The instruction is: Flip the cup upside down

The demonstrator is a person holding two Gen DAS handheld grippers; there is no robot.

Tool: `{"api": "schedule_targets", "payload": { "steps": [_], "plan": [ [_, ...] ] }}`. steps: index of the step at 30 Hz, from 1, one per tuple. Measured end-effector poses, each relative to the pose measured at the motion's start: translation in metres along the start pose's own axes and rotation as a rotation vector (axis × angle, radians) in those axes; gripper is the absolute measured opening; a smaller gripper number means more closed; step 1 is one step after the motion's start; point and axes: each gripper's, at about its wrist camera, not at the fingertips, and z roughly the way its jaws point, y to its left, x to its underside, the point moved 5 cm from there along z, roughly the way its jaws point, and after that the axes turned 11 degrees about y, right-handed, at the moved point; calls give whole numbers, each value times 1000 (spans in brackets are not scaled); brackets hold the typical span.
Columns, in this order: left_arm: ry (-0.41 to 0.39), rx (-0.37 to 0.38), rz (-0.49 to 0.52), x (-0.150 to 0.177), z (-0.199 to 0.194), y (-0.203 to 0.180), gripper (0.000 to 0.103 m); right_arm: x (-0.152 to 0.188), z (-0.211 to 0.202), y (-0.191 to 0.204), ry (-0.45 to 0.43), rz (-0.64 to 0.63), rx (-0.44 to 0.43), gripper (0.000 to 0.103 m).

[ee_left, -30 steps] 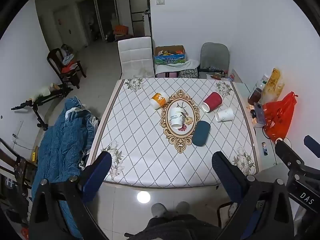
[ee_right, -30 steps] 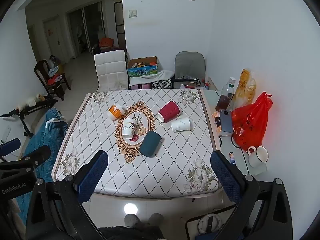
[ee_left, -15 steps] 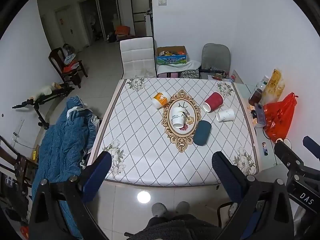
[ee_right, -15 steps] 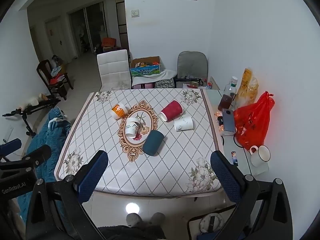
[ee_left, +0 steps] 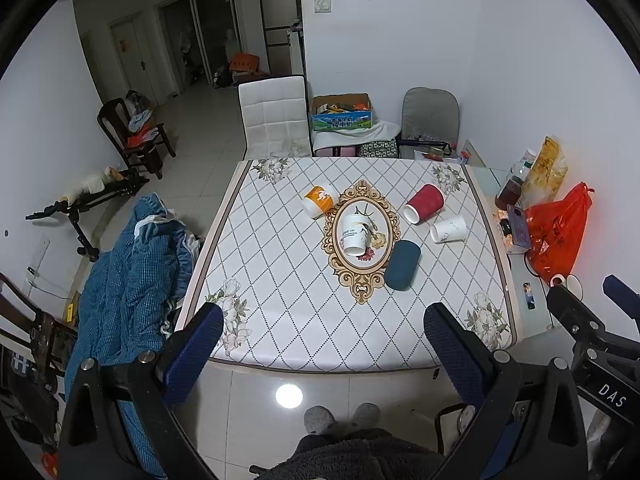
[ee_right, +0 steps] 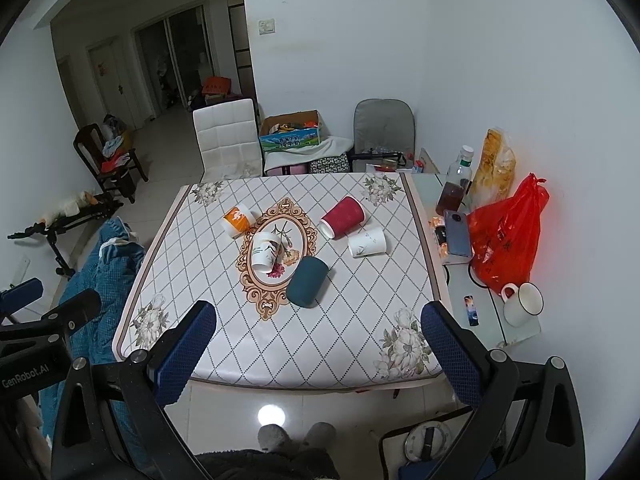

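5 paper cups lie on their sides on the quilted white diamond-pattern table (ee_left: pixel 280 264): orange cup (ee_left: pixel 319 200), white printed cup (ee_left: pixel 355 234) on the gold oval medallion, red cup (ee_left: pixel 424 203), small white cup (ee_left: pixel 449 229), dark teal cup (ee_left: pixel 402 265); left tool (ee_left: pixel 320 344) & right tool (ee_right: pixel 316 340) both gape wide, empty, hovering well short of the cups.

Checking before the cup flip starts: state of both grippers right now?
Left gripper: open, holding nothing.
Right gripper: open, holding nothing.
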Motion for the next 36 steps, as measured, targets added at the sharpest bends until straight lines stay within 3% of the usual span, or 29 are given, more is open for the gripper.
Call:
{"api": "schedule_targets", "payload": {
  "steps": [36],
  "plan": [
    [-21, -16, 6, 5, -13, -13, 103, -4, -8, -2, 0, 8, -13, 103]
  ]
}}
